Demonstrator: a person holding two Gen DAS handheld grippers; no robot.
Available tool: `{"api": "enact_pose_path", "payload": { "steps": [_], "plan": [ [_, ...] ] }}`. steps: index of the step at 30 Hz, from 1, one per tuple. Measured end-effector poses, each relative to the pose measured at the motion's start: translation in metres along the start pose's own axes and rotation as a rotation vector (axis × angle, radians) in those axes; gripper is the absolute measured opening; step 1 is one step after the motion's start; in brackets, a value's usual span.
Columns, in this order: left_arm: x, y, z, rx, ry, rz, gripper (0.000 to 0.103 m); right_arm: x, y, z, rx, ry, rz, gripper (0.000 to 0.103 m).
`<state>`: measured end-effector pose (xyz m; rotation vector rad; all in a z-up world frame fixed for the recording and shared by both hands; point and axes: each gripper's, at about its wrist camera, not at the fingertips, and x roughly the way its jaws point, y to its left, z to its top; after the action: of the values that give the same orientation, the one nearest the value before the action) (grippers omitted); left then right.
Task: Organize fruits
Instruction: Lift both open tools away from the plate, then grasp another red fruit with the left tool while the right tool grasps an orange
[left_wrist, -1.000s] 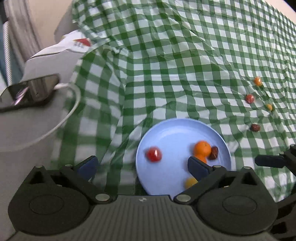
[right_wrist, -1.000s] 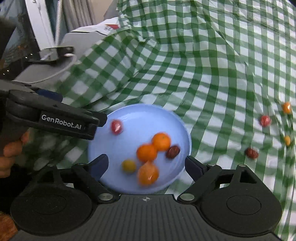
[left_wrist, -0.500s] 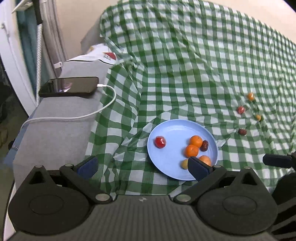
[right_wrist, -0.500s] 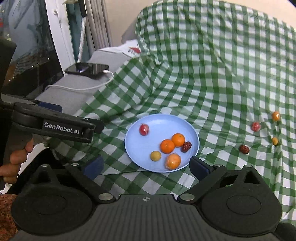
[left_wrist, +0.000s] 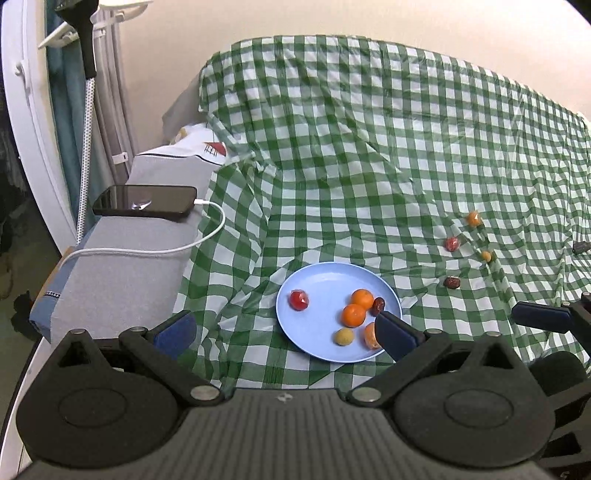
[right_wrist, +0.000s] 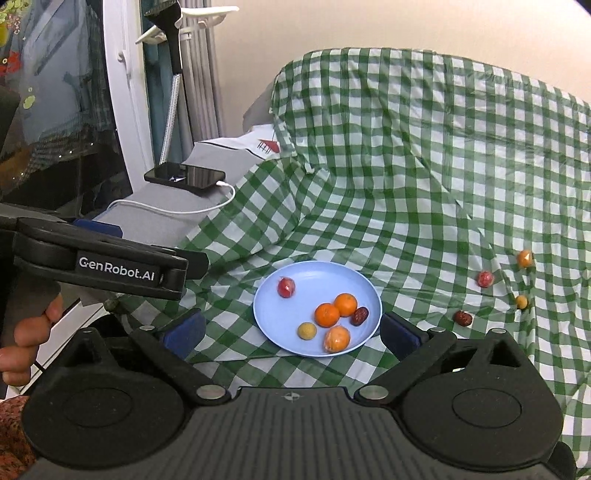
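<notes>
A light blue plate (left_wrist: 325, 275) (right_wrist: 314, 271) lies on the green checked cloth. It holds several fruits: a red one (left_wrist: 299, 299), two oranges (right_wrist: 345, 304) (right_wrist: 327, 314), a dark date (right_wrist: 359, 316), a small yellow fruit (right_wrist: 307, 330) and a wrapped orange fruit (right_wrist: 337, 338). Several small fruits lie loose on the cloth to the right: an orange one (right_wrist: 525, 258), a red one (right_wrist: 485, 278), a yellow one (right_wrist: 521, 301) and a dark date (right_wrist: 463, 318). My left gripper (left_wrist: 284, 334) and right gripper (right_wrist: 291, 334) are both open and empty, held back from the plate.
A black phone (left_wrist: 146, 199) with a white cable (left_wrist: 147, 251) lies on a grey cushion at the left. A white door frame and curtains stand at the far left. The left gripper body (right_wrist: 99, 262) shows in the right wrist view. The cloth drapes up over a backrest.
Both grippers have pulled back and up from the plate, so the plate looks smaller and more of the room shows. The fruits have not moved.
</notes>
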<state>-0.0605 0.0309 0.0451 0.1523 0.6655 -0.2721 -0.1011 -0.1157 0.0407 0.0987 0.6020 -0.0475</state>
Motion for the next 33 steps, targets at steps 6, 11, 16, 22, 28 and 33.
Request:
{"api": "enact_pose_path", "payload": {
  "steps": [6, 11, 16, 22, 28, 33],
  "plan": [
    [-0.007, 0.003, 0.0, -0.007, -0.02, 0.0, 0.103, -0.007, 0.005, 0.0, -0.009, -0.014, -0.007, 0.1],
    [-0.01, 0.005, 0.0, -0.014, -0.028, 0.002, 0.103, -0.008, 0.009, 0.001, -0.021, -0.015, -0.006, 0.1],
    [-0.008, 0.007, 0.0, -0.016, -0.023, 0.0, 0.103, -0.005, 0.009, 0.0, -0.021, -0.005, -0.004, 0.1],
    [0.0, 0.009, -0.003, -0.02, 0.002, -0.001, 0.103, 0.004, 0.006, -0.001, -0.009, 0.015, -0.004, 0.1],
    [0.015, 0.006, -0.002, -0.002, 0.047, 0.003, 0.103, 0.015, -0.002, -0.005, 0.025, 0.032, -0.003, 0.1],
    [0.033, -0.005, 0.002, 0.024, 0.093, 0.005, 0.103, 0.029, -0.025, -0.008, 0.096, 0.04, -0.026, 0.1]
  ]
}}
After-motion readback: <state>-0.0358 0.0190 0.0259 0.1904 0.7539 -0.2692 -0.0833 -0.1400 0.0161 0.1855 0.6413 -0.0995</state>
